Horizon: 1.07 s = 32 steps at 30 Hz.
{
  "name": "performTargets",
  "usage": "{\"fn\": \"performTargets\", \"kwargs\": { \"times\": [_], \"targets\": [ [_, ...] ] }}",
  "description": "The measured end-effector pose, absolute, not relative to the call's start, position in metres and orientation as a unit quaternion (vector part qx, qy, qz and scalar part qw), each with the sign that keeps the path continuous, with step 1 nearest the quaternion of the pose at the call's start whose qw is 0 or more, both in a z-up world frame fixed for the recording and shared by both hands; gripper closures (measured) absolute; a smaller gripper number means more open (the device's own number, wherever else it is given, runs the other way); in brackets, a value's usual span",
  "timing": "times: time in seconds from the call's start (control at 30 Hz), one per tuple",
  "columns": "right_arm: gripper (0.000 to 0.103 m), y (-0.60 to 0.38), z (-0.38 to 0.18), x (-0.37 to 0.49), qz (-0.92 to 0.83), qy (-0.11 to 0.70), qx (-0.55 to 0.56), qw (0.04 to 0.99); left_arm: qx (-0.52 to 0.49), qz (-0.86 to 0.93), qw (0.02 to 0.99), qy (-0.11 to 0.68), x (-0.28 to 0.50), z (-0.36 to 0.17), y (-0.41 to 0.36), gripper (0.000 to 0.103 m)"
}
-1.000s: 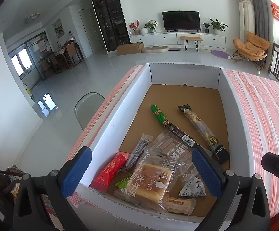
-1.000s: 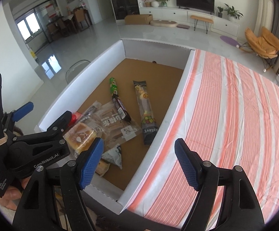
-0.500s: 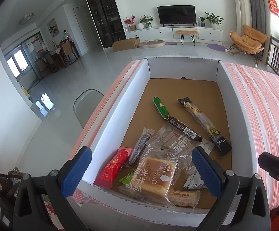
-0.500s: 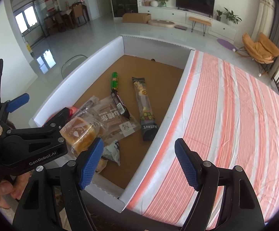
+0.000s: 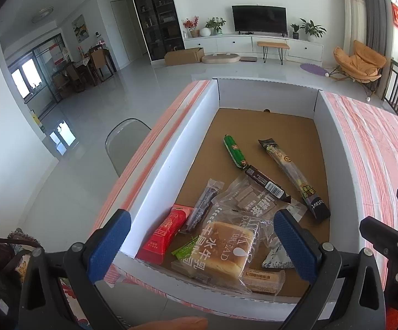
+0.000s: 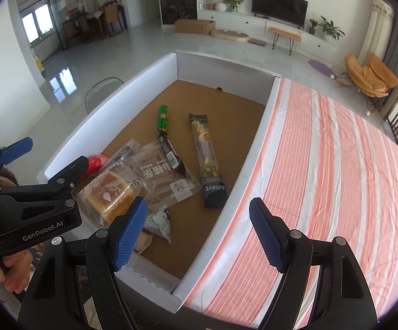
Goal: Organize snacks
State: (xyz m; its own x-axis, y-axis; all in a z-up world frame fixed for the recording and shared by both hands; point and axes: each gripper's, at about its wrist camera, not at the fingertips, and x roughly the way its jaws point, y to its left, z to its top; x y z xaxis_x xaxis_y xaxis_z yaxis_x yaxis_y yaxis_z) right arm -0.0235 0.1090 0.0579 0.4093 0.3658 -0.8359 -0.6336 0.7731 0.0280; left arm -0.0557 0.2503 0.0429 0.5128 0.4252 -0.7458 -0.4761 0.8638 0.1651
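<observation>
Snack packets in white box

I see bright, even daylight in both views, coming from the windows at far left, which glare off the glossy floor. Shadows are soft. Focus is sharp; fisheye bending curves straight edges, and dark vignetting fills the corners.

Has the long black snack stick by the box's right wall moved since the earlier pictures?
No. The long black snack stick lies at the same spot against the box wall, untouched.
</observation>
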Motion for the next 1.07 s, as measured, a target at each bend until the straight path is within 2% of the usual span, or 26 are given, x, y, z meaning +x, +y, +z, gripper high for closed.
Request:
{"fn": "performTargets", "kwargs": {
  "times": [1.07],
  "targets": [
    [0.024,0.124,0.051,-0.028,0.306,0.459,-0.169,0.817,-0.033,0.248,0.876,0.411,-0.06,0.041,0.253,0.0]
  ]
}}
